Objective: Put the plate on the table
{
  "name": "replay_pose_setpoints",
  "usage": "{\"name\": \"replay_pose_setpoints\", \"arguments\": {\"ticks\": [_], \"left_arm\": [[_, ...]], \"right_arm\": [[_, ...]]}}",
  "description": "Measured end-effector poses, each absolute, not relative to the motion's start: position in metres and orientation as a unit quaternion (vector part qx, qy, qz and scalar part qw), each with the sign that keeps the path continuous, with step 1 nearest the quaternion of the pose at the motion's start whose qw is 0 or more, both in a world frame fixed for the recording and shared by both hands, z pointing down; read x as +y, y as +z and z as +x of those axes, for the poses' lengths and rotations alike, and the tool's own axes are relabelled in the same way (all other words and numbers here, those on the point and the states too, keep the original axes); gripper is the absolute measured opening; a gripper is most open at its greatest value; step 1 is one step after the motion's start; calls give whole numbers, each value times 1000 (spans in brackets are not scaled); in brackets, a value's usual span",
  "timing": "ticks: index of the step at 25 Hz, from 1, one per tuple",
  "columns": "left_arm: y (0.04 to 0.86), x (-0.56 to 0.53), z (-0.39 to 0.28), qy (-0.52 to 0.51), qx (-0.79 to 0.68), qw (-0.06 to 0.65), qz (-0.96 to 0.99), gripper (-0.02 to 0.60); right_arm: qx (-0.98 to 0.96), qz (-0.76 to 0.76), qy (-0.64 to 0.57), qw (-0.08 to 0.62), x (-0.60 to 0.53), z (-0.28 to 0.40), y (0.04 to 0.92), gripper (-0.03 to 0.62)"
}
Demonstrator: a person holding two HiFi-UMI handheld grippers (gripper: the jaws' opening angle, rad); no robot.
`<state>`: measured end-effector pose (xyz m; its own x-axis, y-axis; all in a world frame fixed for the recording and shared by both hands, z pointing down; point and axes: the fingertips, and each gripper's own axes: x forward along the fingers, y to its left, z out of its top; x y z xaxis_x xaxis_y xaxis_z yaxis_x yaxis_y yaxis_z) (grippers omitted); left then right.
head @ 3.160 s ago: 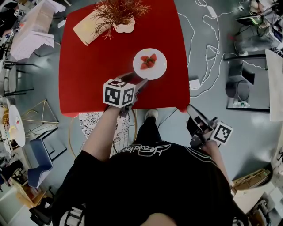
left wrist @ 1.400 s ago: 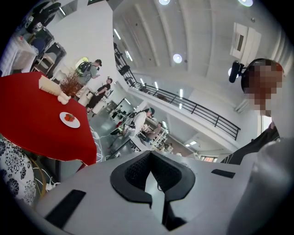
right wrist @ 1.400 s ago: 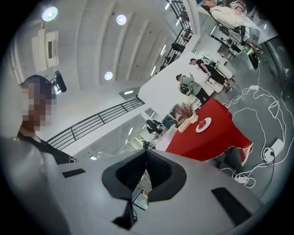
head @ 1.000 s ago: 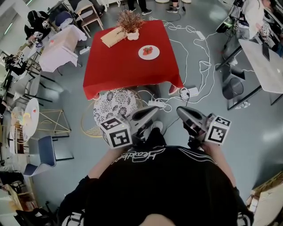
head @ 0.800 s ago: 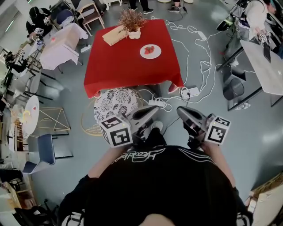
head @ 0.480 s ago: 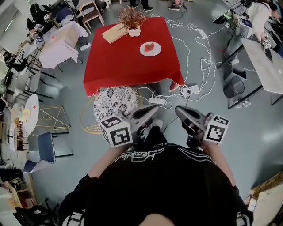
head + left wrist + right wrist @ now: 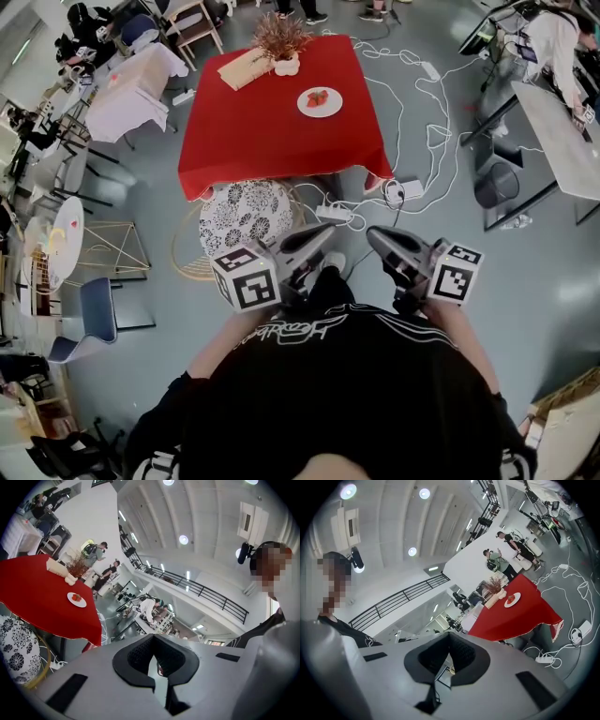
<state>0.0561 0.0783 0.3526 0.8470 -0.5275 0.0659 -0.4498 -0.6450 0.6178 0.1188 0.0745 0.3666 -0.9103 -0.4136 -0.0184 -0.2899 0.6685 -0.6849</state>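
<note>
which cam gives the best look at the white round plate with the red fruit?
Head view: the white round plate is seen from above, whole, on the red table. Both gripper views show it smaller and at a slant, off to one side.

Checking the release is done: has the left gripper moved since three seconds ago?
Yes. The left gripper was over the red table beside the plate; now it has drawn back past the patterned stool.
</note>
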Motion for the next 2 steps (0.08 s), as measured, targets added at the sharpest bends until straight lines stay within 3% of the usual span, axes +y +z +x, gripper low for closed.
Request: {"name": "replay_pose_setpoints", "arguments": {"ticks": [2], "left_arm": [[352,81,57,-59,-272,325,904,8]], "right_arm": [[910,-193,-357,83,77,119,366,8]]}}
